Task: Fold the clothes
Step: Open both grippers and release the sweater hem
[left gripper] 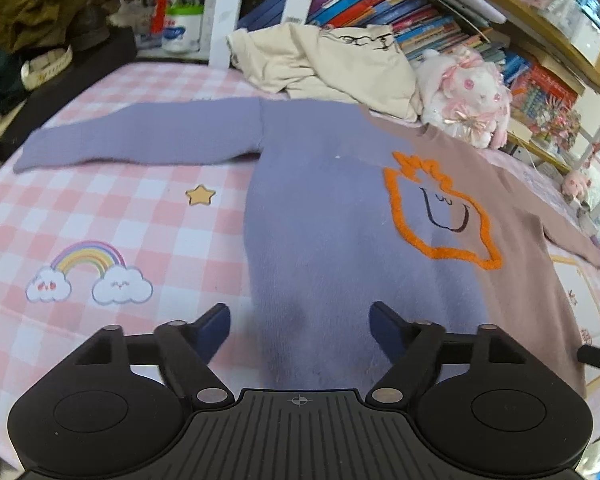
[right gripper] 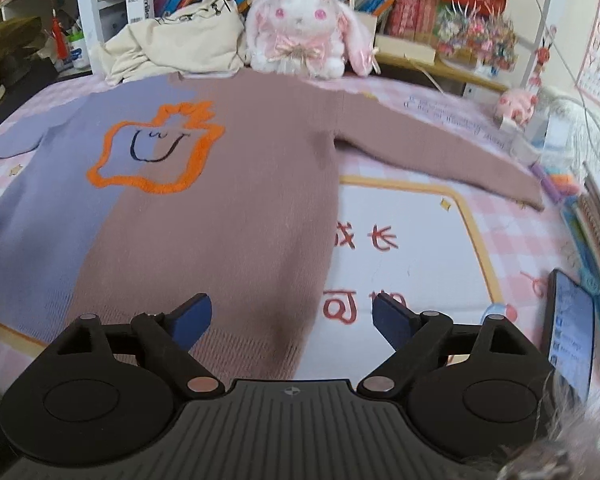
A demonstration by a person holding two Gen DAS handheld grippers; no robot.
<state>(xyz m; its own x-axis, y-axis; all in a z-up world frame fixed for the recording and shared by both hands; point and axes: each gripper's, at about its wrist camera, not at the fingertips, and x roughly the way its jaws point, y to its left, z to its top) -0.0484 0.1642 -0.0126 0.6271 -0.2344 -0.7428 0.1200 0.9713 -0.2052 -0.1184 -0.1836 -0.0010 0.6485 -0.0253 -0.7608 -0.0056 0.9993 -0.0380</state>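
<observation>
A two-tone sweater (left gripper: 332, 208) lies flat, front up, on the pink checked bedspread (left gripper: 112, 208), sleeves spread. Its left half is lilac, its right half (right gripper: 236, 200) dusty pink, with an orange outlined motif (left gripper: 440, 216) on the chest. My left gripper (left gripper: 300, 326) is open and empty, just above the lilac hem corner. My right gripper (right gripper: 290, 318) is open and empty above the pink hem's right edge. The pink sleeve (right gripper: 440, 152) reaches right; the lilac sleeve (left gripper: 140, 136) reaches left.
A cream garment (left gripper: 332, 64) is heaped behind the collar beside a plush rabbit (right gripper: 300, 28). Bookshelves (left gripper: 380, 4) run along the back. A phone (right gripper: 572, 332) and books lie at the bed's right edge. Dark clothes (left gripper: 40, 4) are piled at far left.
</observation>
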